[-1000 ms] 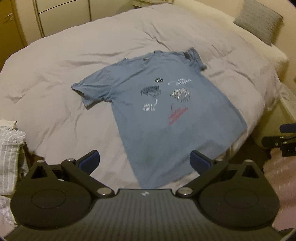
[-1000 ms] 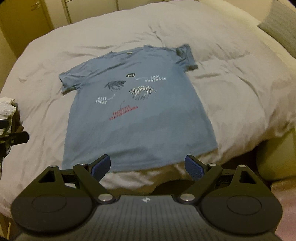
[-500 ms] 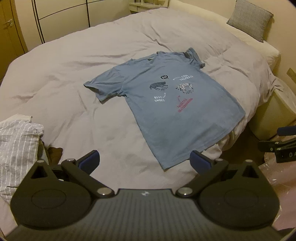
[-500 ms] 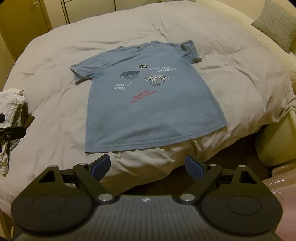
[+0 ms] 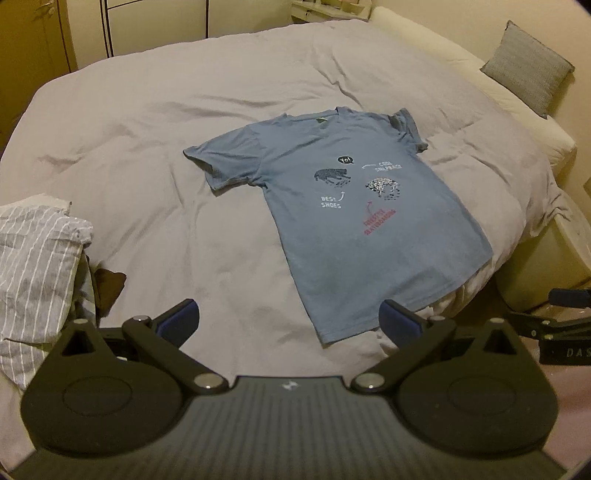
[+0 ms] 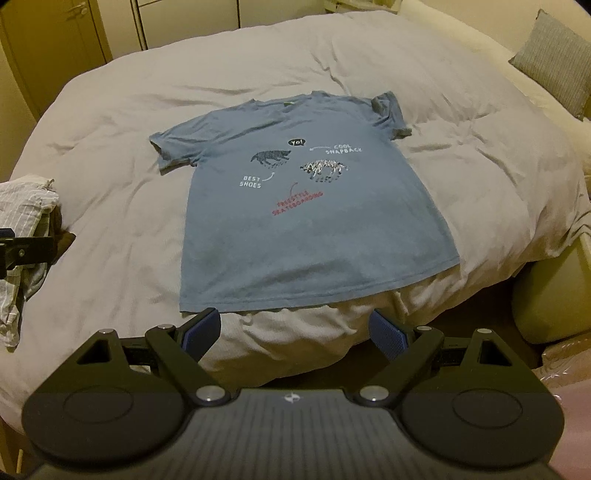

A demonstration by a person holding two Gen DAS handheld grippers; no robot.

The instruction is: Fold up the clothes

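Bed [image 5: 184,147]: T-shirt [image 6: 306,221] flat; both claws [image 5: 290,321] [image 6: 295,328] gaping above edge.

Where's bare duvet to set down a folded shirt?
Widest bare stretch of duvet: between the blue T-shirt and the far wardrobe. Another strip lies between its right sleeve and the grey cushion. Crowded: near-left edge, striped clothes piled there.

A wide bed under a rumpled pale lilac-grey duvet [image 5: 155,122] fills the room, lit by dim, warm yellowish light. Beyond its far edge stand cream wardrobe doors with dark seams [image 5: 155,22], and along its right edge runs a cream upholstered ledge [image 5: 532,110] carrying a grey woven cushion [image 5: 528,70]. At the bed's near left corner lies a heap of white striped fabric [image 5: 33,258].
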